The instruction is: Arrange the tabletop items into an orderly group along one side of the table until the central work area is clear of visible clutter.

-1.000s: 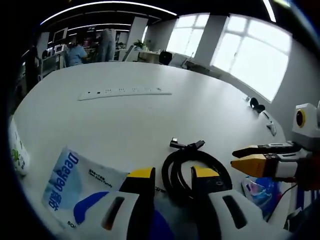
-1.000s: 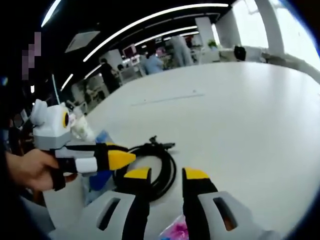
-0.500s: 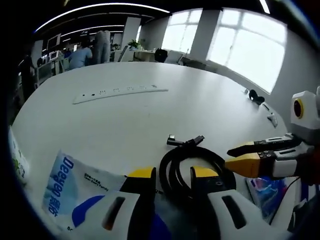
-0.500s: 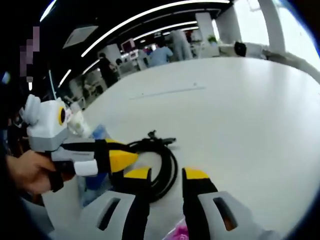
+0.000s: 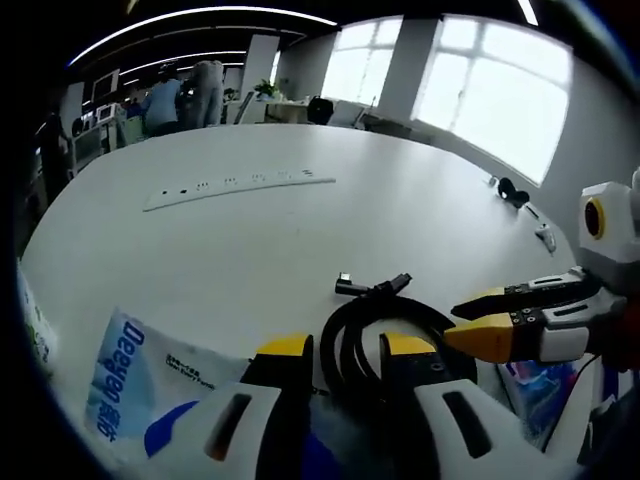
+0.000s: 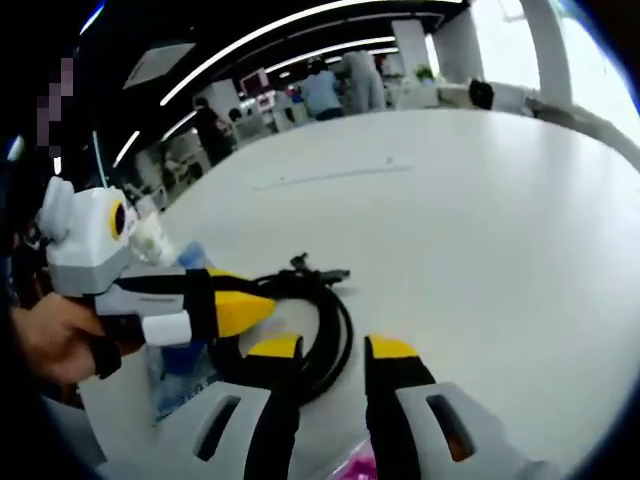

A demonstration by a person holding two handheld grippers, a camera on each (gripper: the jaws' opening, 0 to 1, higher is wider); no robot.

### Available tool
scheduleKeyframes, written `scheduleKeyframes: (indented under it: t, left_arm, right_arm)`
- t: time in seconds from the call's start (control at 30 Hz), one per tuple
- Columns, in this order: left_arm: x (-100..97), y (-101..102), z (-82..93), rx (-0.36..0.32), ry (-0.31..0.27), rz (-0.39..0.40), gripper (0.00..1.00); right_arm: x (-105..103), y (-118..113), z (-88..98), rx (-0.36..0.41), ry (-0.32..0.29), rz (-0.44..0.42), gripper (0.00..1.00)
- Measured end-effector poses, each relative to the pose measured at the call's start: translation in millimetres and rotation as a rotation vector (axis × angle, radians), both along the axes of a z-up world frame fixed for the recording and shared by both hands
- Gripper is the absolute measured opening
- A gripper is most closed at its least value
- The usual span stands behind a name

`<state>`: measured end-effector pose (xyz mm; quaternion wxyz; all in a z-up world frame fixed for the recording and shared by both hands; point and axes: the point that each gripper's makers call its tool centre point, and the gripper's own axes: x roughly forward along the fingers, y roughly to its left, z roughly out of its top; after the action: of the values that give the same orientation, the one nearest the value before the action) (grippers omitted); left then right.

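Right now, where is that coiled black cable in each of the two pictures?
Left gripper view: the cable lies low in the middle, just beyond the jaws.
Right gripper view: the cable lies left of centre, just beyond the jaws.
Shared landmark: the long white power strip farther up the table.

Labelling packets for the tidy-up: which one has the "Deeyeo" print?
The white-and-blue flat packet left of the coiled black cable; the blue-and-pink packet lies right of it.

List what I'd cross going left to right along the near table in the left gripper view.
Blue-and-white Deeyeo packet → coiled black cable → right gripper reaching in from the right → blue wrapper.
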<state>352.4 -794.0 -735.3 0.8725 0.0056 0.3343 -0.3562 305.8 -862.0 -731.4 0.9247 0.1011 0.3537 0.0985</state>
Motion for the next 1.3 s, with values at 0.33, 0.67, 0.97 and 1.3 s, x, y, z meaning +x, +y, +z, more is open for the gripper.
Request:
scheduleKeyframes:
  t: [0.33,0.67,0.97,1.3]
  left_arm:
    - [-0.8,-2,-1.2,0.043,-0.042,-0.04,0.25]
    - [-5.0,-8,-3.1,0.086,-0.103,-0.096,0.25]
    - [-3.0,-9,-3.7,0.06,-0.096,-0.087,0.22]
    - [-5.4,-13,-5.5,0.076,-0.118,-0.111,0.22]
  right_arm:
    - [0,6,-8.4,-0.046,0.035,0.042,0.21]
    - [7,7,-9.5,-0.113,0.039,0.062,0.19]
    - [11,1,-12.5,-0.185,0.036,0.046,0.15]
    - [11,-1,-13.5,-0.175,0.045,0.004,0.07]
